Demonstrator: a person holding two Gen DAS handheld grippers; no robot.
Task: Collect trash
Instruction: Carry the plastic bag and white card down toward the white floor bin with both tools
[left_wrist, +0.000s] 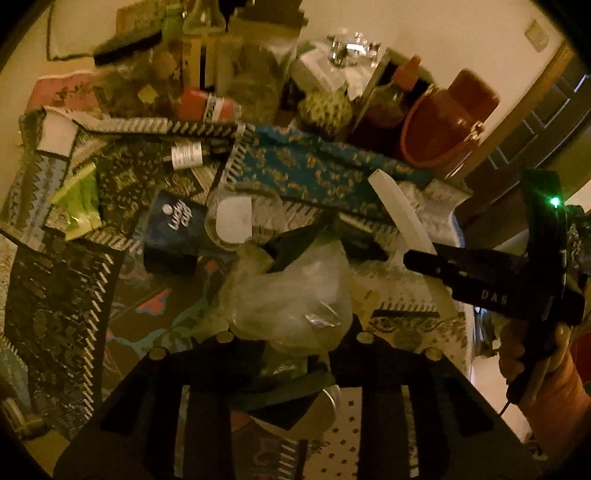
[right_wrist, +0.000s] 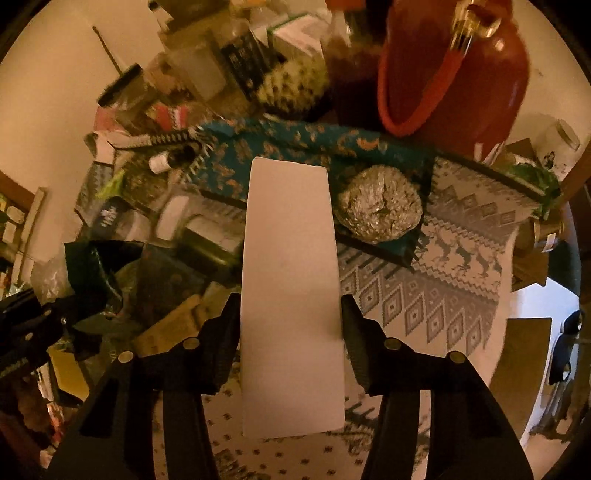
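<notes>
My left gripper (left_wrist: 295, 343) is shut on a clear plastic bag (left_wrist: 295, 295) with dark wrappers bunched in it, held above a cluttered table. My right gripper (right_wrist: 290, 317) is shut on a long white card (right_wrist: 290, 280), which lies flat between its fingers. The same card (left_wrist: 402, 214) and the right gripper (left_wrist: 421, 258) show at the right of the left wrist view. A crumpled foil ball (right_wrist: 380, 210) sits on a teal patterned cloth (right_wrist: 295, 147) just right of the card. The bag and left gripper (right_wrist: 55, 314) show at the left of the right wrist view.
A red bag (right_wrist: 454, 74), bottles and jars crowd the far table edge. A dark "Lucky Cup" cup (left_wrist: 173, 229), a green wrapper (left_wrist: 77, 206), a clear cup with a white label (left_wrist: 232, 221) and a small silver-capped tube (left_wrist: 188, 155) lie on patterned cloths. A grey knit-pattern cloth (right_wrist: 443, 280) covers the right side.
</notes>
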